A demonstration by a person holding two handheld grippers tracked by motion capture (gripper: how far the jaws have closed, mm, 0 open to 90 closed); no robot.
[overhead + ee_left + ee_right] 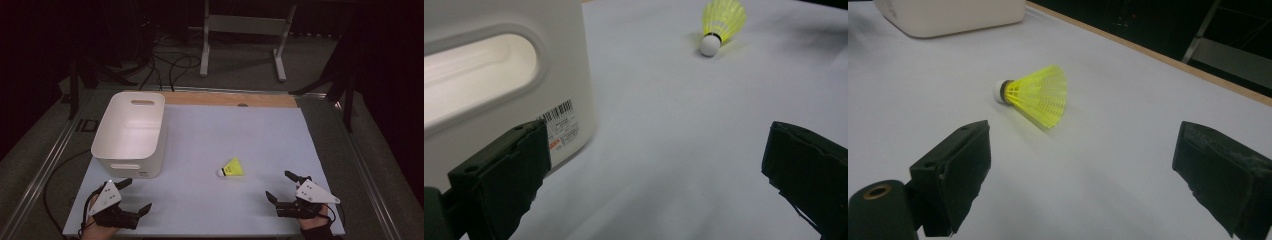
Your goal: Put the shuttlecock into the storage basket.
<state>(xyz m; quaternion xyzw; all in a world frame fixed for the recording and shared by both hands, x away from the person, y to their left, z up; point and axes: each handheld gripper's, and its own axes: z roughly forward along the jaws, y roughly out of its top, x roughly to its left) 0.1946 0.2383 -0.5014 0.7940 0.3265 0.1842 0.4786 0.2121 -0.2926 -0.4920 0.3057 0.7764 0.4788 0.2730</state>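
We see the yellow shuttlecock (233,167) lying on its side on the table (200,210), white bin (131,132) to its left, left gripper (135,197) and right gripper (280,186) with jaws spread, empty.

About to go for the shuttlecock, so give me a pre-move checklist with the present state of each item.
1. Right gripper jaws spread, nothing between them: ok.
2. Left gripper jaws spread, nothing between them: ok.
3. Shuttlecock lies on its side on the table, apart from both grippers: ok.
4. Bare table between the right gripper and the shuttlecock: ok.
5. White bin stands upright with its mouth up, nothing seen inside: ok.
6. Left gripper close beside the bin's near wall; touching or not: cannot tell.
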